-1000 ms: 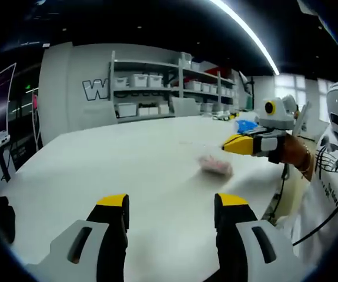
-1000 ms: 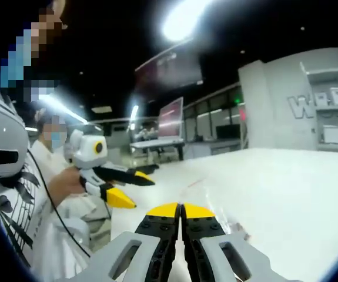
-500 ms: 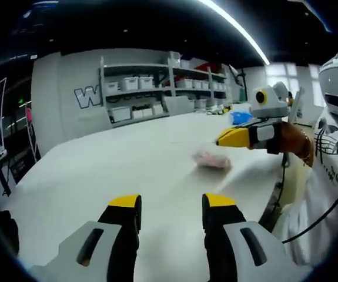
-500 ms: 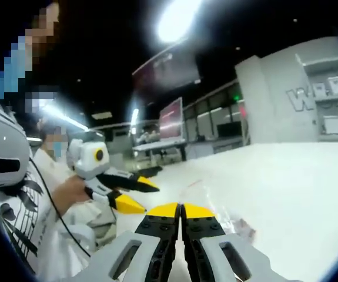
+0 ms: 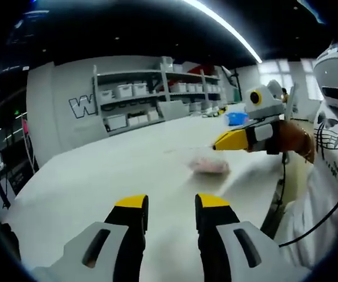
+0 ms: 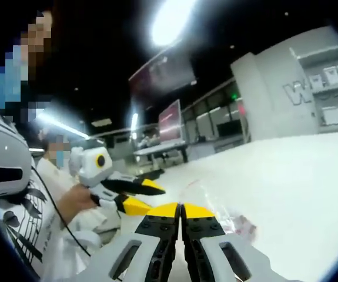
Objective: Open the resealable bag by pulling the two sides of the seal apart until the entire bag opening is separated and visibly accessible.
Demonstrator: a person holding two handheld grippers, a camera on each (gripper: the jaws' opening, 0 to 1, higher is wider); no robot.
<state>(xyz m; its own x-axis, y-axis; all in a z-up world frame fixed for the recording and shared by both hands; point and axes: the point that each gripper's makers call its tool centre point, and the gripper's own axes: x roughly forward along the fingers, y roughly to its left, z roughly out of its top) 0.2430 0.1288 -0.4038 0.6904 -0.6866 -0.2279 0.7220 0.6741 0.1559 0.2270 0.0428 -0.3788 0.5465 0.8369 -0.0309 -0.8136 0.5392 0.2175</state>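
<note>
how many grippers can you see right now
2. The left gripper is open above the white table; the right gripper is shut on the resealable bag.

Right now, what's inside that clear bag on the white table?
The bag holds something pink, but blur hides what it is. It lies on the white table, with the right tool shut at its upper edge.

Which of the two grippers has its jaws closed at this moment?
The right gripper: its yellow tips meet, pinching the bag. The left gripper shows a gap.
</note>
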